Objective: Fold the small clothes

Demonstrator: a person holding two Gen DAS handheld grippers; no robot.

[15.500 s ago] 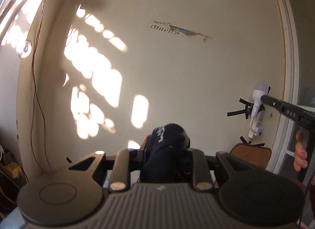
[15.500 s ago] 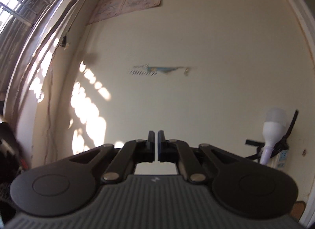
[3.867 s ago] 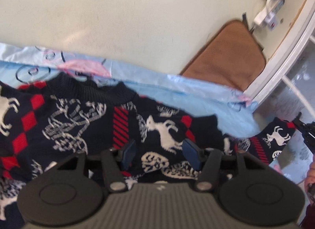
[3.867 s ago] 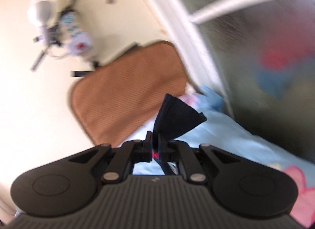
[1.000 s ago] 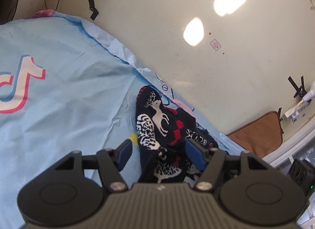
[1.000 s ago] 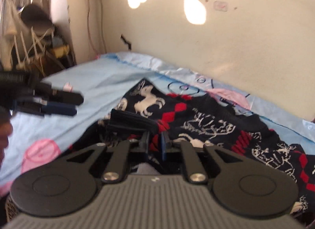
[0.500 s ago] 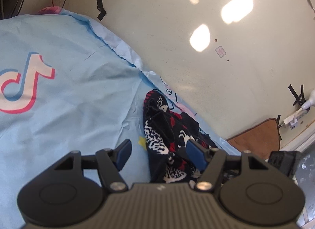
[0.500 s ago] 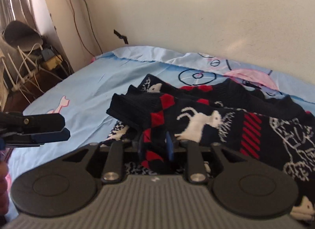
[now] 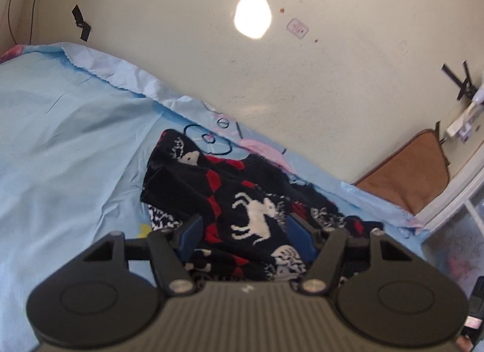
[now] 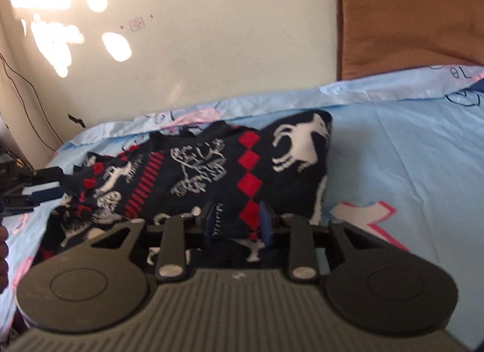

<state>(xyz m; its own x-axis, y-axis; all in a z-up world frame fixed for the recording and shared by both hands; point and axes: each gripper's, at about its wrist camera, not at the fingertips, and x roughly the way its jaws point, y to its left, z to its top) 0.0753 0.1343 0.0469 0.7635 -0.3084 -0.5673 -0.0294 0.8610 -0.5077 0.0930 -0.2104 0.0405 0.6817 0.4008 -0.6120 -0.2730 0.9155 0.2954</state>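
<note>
Here a pale blue printed bedsheet (image 9: 66, 146) spreads against a cream wall (image 9: 332, 85), and the dark knitted sweater with white deer and red diamonds (image 10: 211, 170) lies bunched near the wall. The right view alone shows its far sleeve end. The left gripper (image 9: 245, 232) stands spread over the knit, its jaws closing. The right gripper (image 10: 237, 223) is half spread, closing, sweater between its blue pads (image 10: 265, 222).
</note>
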